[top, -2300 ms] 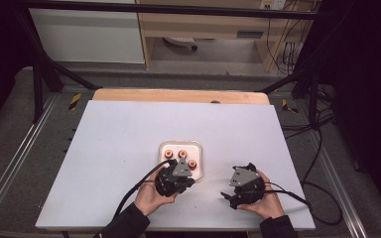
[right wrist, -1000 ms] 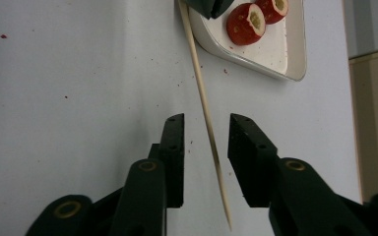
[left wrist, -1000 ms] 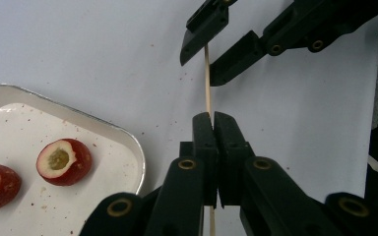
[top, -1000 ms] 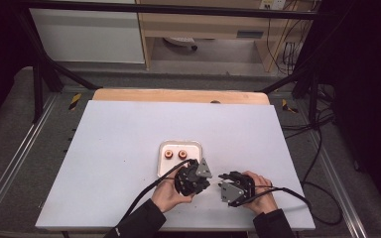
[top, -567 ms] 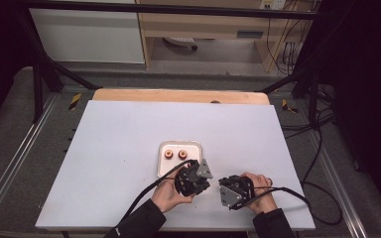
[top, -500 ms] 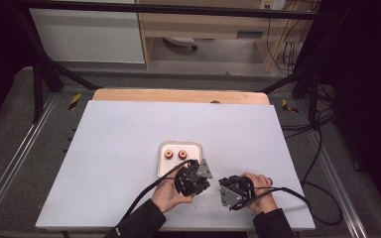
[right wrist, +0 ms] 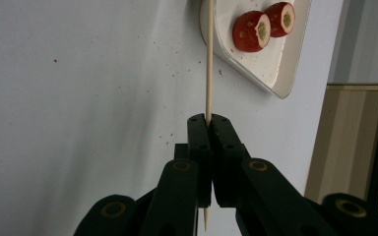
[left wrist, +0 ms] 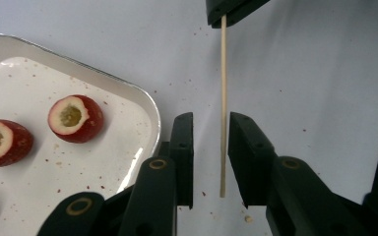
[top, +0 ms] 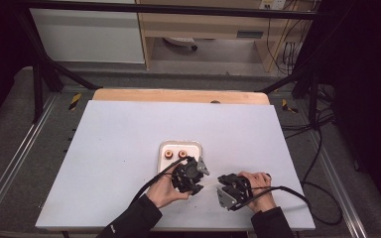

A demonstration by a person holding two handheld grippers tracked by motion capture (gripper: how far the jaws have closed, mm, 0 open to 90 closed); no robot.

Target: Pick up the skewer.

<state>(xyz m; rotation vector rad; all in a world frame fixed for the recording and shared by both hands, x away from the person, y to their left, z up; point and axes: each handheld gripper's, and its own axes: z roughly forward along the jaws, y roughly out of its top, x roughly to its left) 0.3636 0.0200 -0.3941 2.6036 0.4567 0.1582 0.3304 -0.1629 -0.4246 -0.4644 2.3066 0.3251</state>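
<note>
One white tray [top: 179,148] is seen on the pale surface [top: 124,148], and two red fruit pieces [top: 175,154] with hollowed middles are counted in it in the high view. Just right of the tray the left gripper [left wrist: 210,142] is held, its fingers a little apart around one thin wooden stick [left wrist: 222,105]. Further right, the stick is pinched tight by the closed fingers of the right gripper [right wrist: 208,123]

A white table [top: 129,148] with a wooden far edge [top: 178,95] stands on grey floor [top: 10,124]; black cables [top: 322,148] trail right.
</note>
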